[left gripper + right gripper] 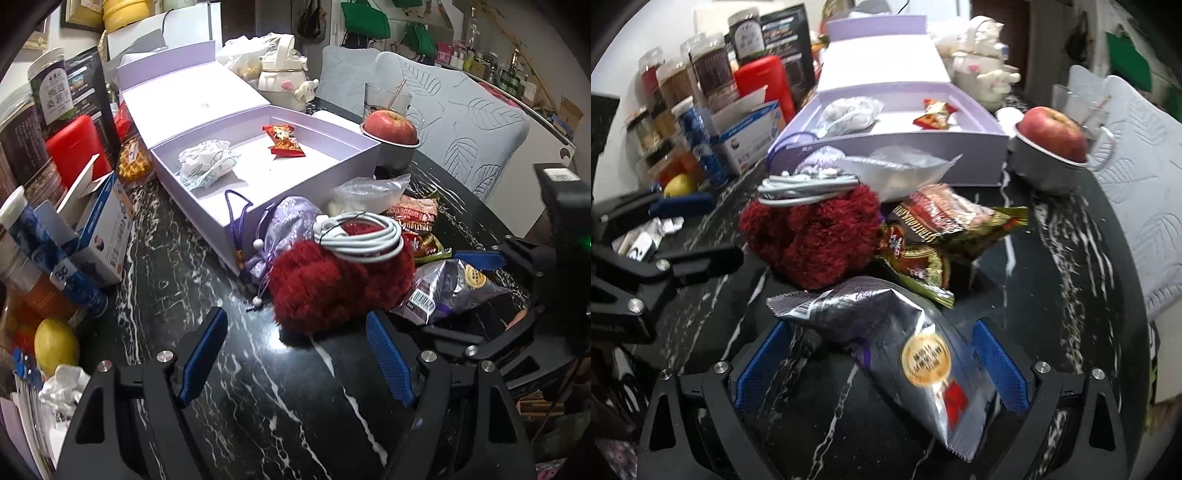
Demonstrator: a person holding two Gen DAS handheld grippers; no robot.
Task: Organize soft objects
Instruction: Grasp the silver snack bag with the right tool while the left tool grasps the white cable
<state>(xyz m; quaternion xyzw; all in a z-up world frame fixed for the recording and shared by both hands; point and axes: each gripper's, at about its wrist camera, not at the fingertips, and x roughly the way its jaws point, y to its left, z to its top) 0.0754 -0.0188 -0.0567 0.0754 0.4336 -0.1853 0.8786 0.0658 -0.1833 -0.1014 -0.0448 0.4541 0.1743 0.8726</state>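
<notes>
— Right gripper (882,328): spread wide, astride the silver foil pouch (916,350), blue pads seemingly clear of it on both sides. Left gripper (295,317)?

— Also parted, nothing between the pads; poised just short of the red fluffy ball (332,288) on the black marble table (258,387).

— Handling of the pouch?

— Probably light, puffed with air, crinkly and slick. Best pinched across the middle of the belly, gently; likely to squirt out or burst under a hard squeeze. Flat crimped end seam as a second choice.

— And the red ball?

— Shaggy yarn-like pile, rounded and lumpy, very compressible, no slip to speak of. Worth grabbing deep through the bulk, not by the loose fibres. Awkward detail: white cable coil (365,236) resting on top, apt to slide off on lifting.

— Anything else soft nearby?

— Lilac drawstring bag (291,221) with beaded cords, satiny, touching the ball and leaning against the lilac box (314,181). Red-and-gold snack packets (945,221) and a limp clear plastic bag (897,166) heaped just behind.

— Box itself?

— Stiff card, lid flipped back, open; already holding a crumpled paper bundle (207,166) and a red sweet wrapper (284,140).
</notes>
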